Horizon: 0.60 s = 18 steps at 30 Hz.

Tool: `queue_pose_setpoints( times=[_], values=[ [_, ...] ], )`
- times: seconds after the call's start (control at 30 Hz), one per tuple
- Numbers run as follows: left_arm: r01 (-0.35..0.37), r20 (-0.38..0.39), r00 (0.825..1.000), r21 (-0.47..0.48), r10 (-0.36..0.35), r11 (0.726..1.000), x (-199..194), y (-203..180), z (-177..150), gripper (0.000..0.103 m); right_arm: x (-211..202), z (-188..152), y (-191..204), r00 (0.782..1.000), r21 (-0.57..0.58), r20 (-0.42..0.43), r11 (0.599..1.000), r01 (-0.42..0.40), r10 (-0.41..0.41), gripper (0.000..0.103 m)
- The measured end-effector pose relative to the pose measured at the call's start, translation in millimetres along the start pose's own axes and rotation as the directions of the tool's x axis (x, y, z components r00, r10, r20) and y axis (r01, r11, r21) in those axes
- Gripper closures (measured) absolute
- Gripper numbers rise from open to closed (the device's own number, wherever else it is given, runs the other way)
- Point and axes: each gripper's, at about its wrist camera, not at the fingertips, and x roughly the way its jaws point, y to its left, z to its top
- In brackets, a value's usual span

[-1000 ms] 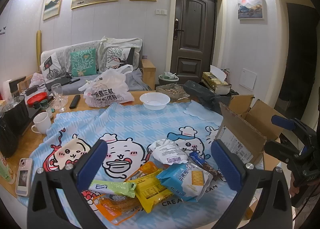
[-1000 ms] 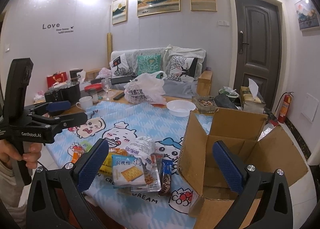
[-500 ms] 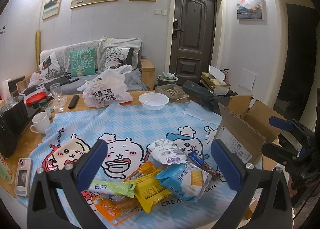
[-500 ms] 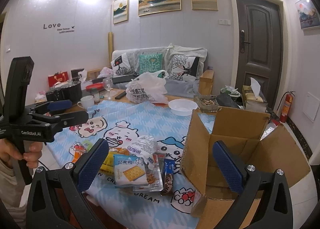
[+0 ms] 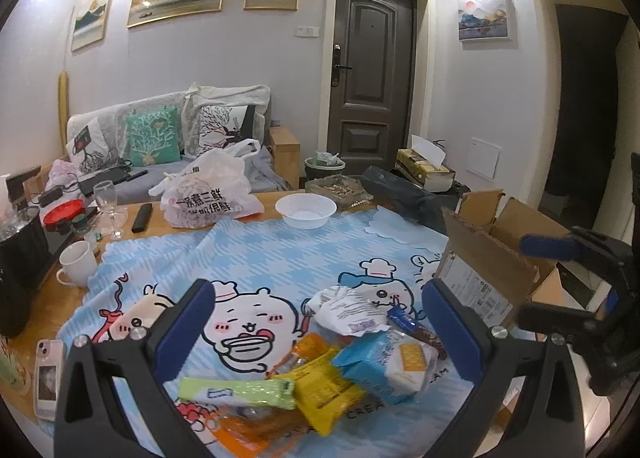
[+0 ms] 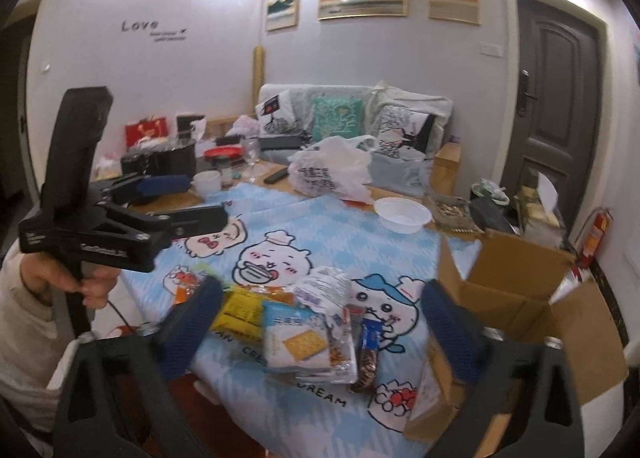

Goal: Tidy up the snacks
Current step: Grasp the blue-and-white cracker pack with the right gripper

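Observation:
A heap of snack packs lies on the near part of the blue cartoon tablecloth [image 5: 256, 258]: a blue cracker pack [image 5: 388, 362] [image 6: 298, 338], a yellow pack [image 5: 324, 390] [image 6: 240, 310], a crumpled white packet [image 5: 348, 310] [image 6: 324, 286], a green pack [image 5: 236, 392] and a dark blue bar [image 6: 370, 346]. An open cardboard box [image 5: 492, 270] [image 6: 512, 298] stands at the table's right end. My left gripper [image 5: 322, 322] hovers open over the heap, gripping nothing. My right gripper [image 6: 320, 328] hangs above the cracker pack, its jaws closing with no pad touching anything.
Farther back on the table are a white bowl [image 5: 306, 210], a white plastic bag [image 5: 208, 194], a wine glass [image 5: 106, 206] and a mug [image 5: 76, 266]. A phone [image 5: 48, 378] lies at the near left edge. A sofa and a door are behind.
The right wrist view has swung to the left, so the box sits farther right in it. The right gripper's jaws have narrowed a little. The left gripper has stayed in place.

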Motion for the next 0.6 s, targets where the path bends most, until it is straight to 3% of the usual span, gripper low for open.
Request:
queue_pose_setpoints(
  times=[0.03, 0.23, 0.37, 0.47, 0.6],
  values=[
    [0.0, -0.004, 1.0, -0.004, 0.0, 1.0, 0.7, 5.6, -0.6, 0.001, 6.3, 3.0, 6.3, 1.0, -0.013, -0.008, 1.0, -0.007, 0.007, 0.031],
    [-0.014, -0.072, 0.997, -0.006, 0.014, 1.0, 16.6, 34.9, -12.1, 0.001, 74.7, -4.8, 26.9, 0.982, -0.011, -0.156, 0.994, -0.109, 0.106, 0.031],
    [-0.014, -0.144, 0.99, -0.01, 0.013, 1.0, 35.8, 48.6, -25.3, 0.001, 116.8, -27.0, 20.1, 0.965, 0.058, -0.243, 0.994, -0.088, 0.099, 0.03],
    [-0.001, -0.185, 0.983, -0.018, -0.002, 1.0, 51.0, 51.5, -32.5, 0.001, 141.7, -45.3, 6.8, 0.95, 0.095, -0.303, 0.994, -0.044, 0.071, 0.025],
    [0.016, -0.23, 0.973, -0.027, -0.022, 1.0, 72.1, 50.7, -37.1, 0.001, 156.3, -58.8, -6.0, 0.933, 0.129, -0.345, 0.99, -0.061, 0.102, 0.014]
  ],
)
